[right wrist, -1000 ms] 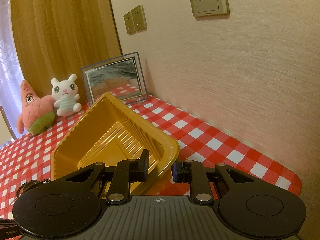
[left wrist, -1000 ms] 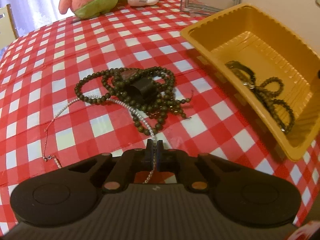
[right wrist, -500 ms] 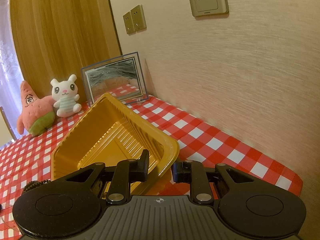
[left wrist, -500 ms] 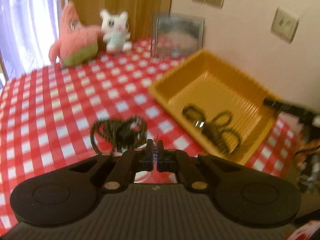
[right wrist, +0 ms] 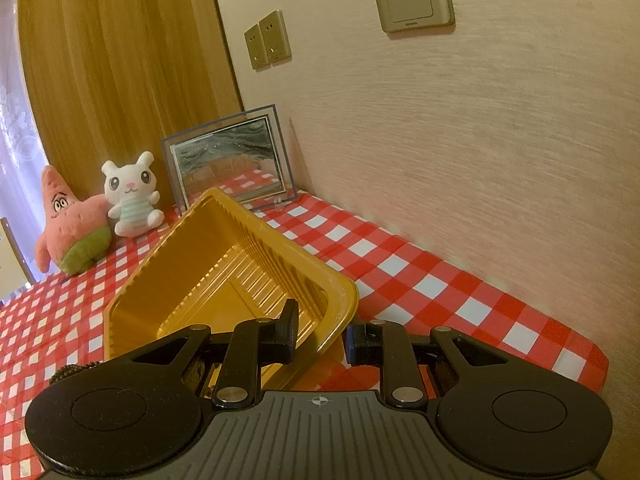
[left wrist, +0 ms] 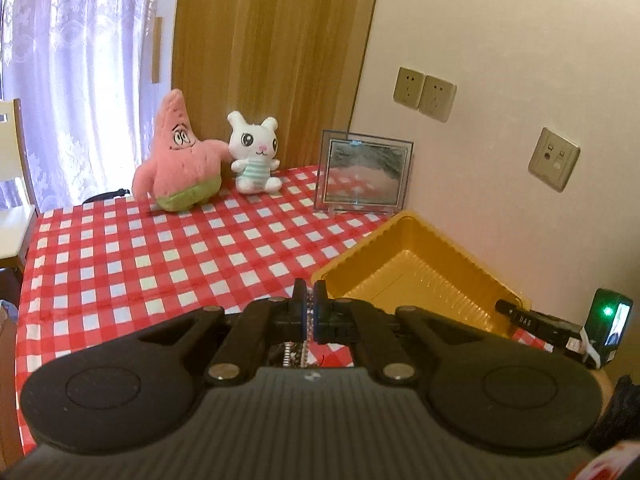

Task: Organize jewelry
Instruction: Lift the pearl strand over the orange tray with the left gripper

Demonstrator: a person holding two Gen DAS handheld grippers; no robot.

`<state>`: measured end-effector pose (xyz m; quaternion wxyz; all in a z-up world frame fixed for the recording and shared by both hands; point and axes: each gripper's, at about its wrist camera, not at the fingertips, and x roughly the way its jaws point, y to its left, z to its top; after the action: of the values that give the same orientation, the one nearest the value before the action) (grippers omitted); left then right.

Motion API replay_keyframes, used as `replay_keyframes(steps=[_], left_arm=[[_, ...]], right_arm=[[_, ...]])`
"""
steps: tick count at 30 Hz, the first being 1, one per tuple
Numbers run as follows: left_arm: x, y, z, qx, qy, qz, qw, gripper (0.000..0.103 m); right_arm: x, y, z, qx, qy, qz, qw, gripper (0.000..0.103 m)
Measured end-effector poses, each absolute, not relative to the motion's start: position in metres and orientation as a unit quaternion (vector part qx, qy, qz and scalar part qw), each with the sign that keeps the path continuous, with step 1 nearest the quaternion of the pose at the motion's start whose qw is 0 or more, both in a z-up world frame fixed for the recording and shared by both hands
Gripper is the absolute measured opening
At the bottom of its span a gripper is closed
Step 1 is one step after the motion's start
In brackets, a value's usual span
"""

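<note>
My left gripper point(left wrist: 310, 294) is shut on a thin pearl necklace point(left wrist: 296, 354), whose strand hangs below the fingers. It is held up above the table, beside the near left corner of the yellow tray point(left wrist: 416, 270). My right gripper point(right wrist: 318, 328) is open, with the near corner rim of the yellow tray point(right wrist: 224, 272) between its fingers. A bit of the dark bead necklace point(right wrist: 70, 372) shows on the cloth at the left of the right wrist view. The tray's contents are hidden behind the grippers.
The table has a red and white checked cloth point(left wrist: 160, 256). A pink star plush point(left wrist: 178, 160), a white bunny plush point(left wrist: 254, 156) and a framed picture point(left wrist: 364, 172) stand at the back. The wall with sockets point(left wrist: 424, 94) is close on the right.
My left gripper has risen from the cloth with the pearl necklace and tilted up, so the bead pile left its view. The right gripper has stayed at the tray corner.
</note>
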<state>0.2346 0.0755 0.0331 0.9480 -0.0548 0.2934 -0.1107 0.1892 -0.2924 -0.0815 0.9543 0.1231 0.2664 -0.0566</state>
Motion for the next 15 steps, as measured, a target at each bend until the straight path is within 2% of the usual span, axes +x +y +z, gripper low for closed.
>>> replay_keyframes(steps=[15], left_arm=[[0.24,0.047,0.042,-0.053,0.283,-0.155,0.945,0.002]], right_arm=[[0.189,-0.292,-0.081,0.122,0.267,-0.056,0.954,0.022]])
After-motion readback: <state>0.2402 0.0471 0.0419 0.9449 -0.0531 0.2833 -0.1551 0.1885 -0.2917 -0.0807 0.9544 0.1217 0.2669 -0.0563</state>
